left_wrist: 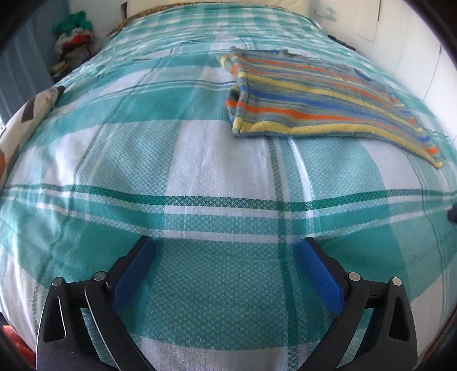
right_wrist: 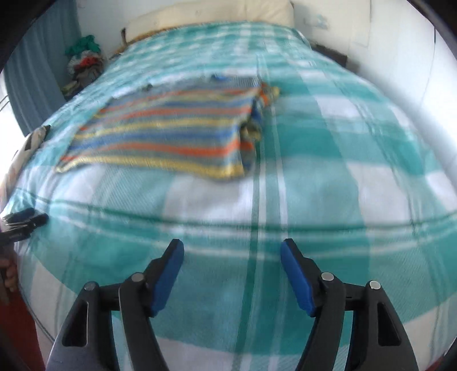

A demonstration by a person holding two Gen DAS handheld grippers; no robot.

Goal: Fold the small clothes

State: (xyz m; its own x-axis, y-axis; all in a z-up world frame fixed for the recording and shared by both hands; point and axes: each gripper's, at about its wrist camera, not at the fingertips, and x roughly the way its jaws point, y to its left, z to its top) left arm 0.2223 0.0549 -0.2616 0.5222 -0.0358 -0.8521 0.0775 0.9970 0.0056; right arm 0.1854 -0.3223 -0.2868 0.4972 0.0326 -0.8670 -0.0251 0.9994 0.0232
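A small striped garment (left_wrist: 311, 97) in blue, orange, yellow and grey lies flat on the bed, its side parts folded in. In the left wrist view it is ahead and to the right; in the blurred right wrist view it (right_wrist: 171, 137) is ahead and to the left. My left gripper (left_wrist: 225, 248) is open and empty, over the bedspread well short of the garment. My right gripper (right_wrist: 232, 251) is open and empty, also short of it. The left gripper shows at the left edge of the right wrist view (right_wrist: 24, 221).
The bed is covered by a teal and white checked bedspread (left_wrist: 200, 171). A pile of mixed clothes (left_wrist: 75, 42) sits beyond the bed's far left corner. A patterned cloth (left_wrist: 28, 114) lies at the left edge. A pillow (right_wrist: 211, 12) and white walls bound the far side.
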